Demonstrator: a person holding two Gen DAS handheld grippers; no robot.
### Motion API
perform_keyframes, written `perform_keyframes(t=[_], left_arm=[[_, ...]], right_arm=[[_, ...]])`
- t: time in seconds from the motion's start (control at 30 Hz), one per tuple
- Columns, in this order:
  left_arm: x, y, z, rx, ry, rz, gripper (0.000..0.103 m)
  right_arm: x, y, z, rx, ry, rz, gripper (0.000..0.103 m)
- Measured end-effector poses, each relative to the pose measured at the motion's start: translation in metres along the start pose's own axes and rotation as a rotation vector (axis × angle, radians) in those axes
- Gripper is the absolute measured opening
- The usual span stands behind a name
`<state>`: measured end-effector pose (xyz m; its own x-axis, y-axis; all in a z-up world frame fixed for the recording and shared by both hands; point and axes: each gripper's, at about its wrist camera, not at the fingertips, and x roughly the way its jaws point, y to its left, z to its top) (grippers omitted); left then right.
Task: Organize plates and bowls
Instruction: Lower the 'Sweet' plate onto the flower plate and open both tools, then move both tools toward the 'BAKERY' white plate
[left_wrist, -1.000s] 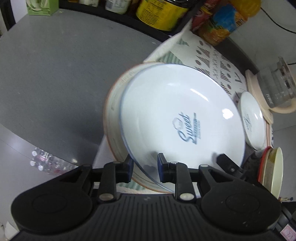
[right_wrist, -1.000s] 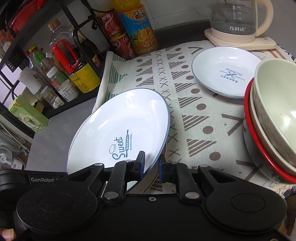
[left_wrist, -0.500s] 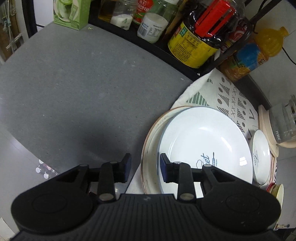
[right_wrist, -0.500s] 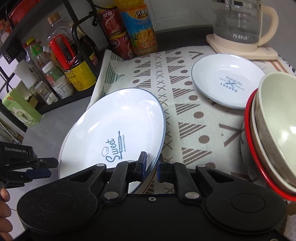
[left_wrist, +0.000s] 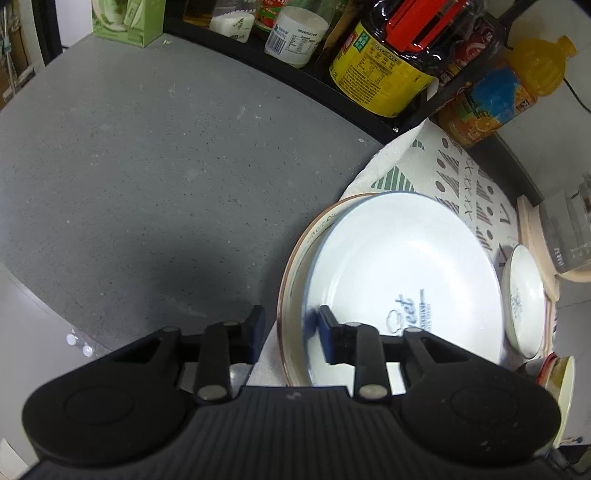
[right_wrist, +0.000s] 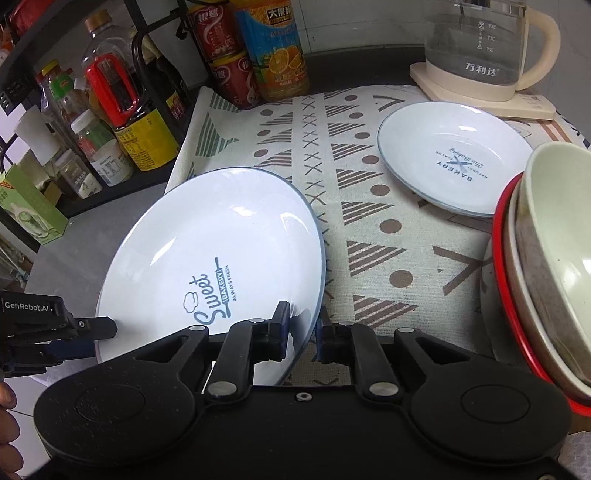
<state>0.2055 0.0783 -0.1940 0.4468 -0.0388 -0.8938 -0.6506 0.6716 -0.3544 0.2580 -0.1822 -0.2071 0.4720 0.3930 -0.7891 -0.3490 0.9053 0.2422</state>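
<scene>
A white plate printed "Sweet Bakery" (right_wrist: 207, 240) lies slightly tilted inside a larger brown-rimmed plate (left_wrist: 291, 280) at the left edge of the patterned cloth (right_wrist: 369, 221). My right gripper (right_wrist: 301, 332) pinches the white plate's near rim, and its jaws are starting to open. My left gripper (left_wrist: 291, 334) straddles the rims of both plates on the opposite side. Its jaws are closing, and a gap still shows beside the pads. The left gripper (right_wrist: 96, 338) also shows in the right wrist view, one finger above the white plate (left_wrist: 399, 266) and one below.
A smaller white "Bakery" plate (right_wrist: 450, 158) sits farther back on the cloth. Stacked bowls (right_wrist: 546, 258), one red-rimmed, stand at the right. A glass kettle (right_wrist: 480, 48) is behind them. Bottles and cans fill a black rack (left_wrist: 388, 74) along the grey counter (left_wrist: 147, 166).
My left gripper let go of the white plate's rim and slid left, so the rims of both plates now sit between its fingers. The plate sank lower into the brown-rimmed plate. The right gripper kept its grip.
</scene>
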Motion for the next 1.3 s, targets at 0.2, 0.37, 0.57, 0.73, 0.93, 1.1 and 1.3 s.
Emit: perform_keyframes(t=[0.2, 0.37, 0.57, 0.73, 0.93, 1.1, 1.3], left_arm=[[-0.003, 0.003, 0.001, -0.008, -0.009, -0.011, 0.017], [-0.005, 0.005, 0.002, -0.035, -0.003, -0.015, 0.013], [-0.016, 0.0, 0.004, -0.026, -0.017, 0.023, 0.018], [-0.03, -0.013, 0.008, 0.01, -0.052, 0.033, 0.034], [-0.047, -0.026, 0.007, 0.039, -0.109, 0.042, 0.071], [-0.059, -0.035, 0.008, 0.049, -0.147, 0.009, 0.08], [-0.063, -0.054, 0.012, 0.091, -0.168, -0.036, 0.081]], right_arm=[[0.008, 0.002, -0.001, 0.005, 0.029, 0.011, 0.015], [0.012, 0.004, -0.001, -0.003, 0.045, 0.005, 0.017], [0.003, 0.004, 0.006, -0.013, 0.028, 0.005, 0.021], [-0.014, 0.002, 0.017, 0.002, -0.004, 0.042, 0.043], [-0.046, 0.001, 0.032, -0.026, -0.094, 0.102, 0.074], [-0.072, -0.008, 0.051, -0.043, -0.186, 0.099, 0.09], [-0.089, -0.026, 0.057, -0.008, -0.243, 0.077, 0.099]])
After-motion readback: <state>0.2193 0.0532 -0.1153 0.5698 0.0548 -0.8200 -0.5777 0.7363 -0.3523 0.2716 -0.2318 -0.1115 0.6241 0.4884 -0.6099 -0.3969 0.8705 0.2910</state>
